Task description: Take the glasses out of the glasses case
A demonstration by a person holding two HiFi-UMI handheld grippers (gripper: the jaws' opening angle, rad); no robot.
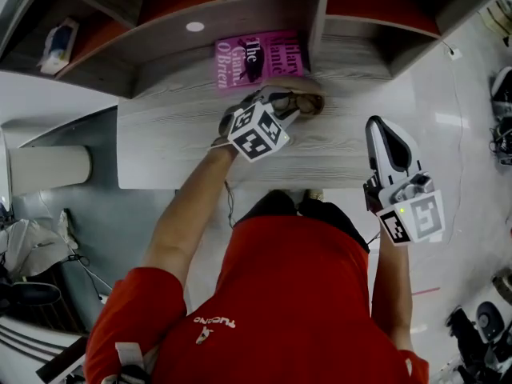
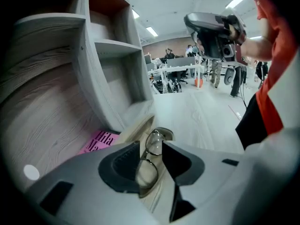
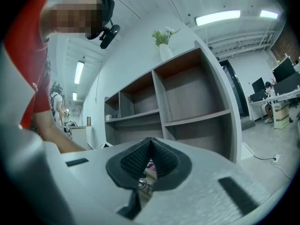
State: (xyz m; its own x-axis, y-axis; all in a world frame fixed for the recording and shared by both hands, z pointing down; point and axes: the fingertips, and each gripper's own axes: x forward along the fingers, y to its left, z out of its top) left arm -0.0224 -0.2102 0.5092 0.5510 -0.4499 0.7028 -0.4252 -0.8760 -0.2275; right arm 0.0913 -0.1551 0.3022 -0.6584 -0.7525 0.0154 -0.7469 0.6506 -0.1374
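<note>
Glasses (image 2: 146,171) lie on the tan glasses case (image 2: 133,131) on the grey desk (image 1: 176,150), just right of the pink book (image 1: 260,58). Their long axis runs lens to lens across the desk and straight away from the left gripper's camera. The left gripper (image 2: 151,143) slants down over them, jaws wide apart with the frame between the pads – neither pad presses on it. Well off to the right, beyond the desk's edge, the right gripper (image 3: 150,140) is level, its pads together on nothing.

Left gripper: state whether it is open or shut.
Open. The left gripper has its jaws standing apart in its own view, with the glasses lying between them, not clamped.
</note>
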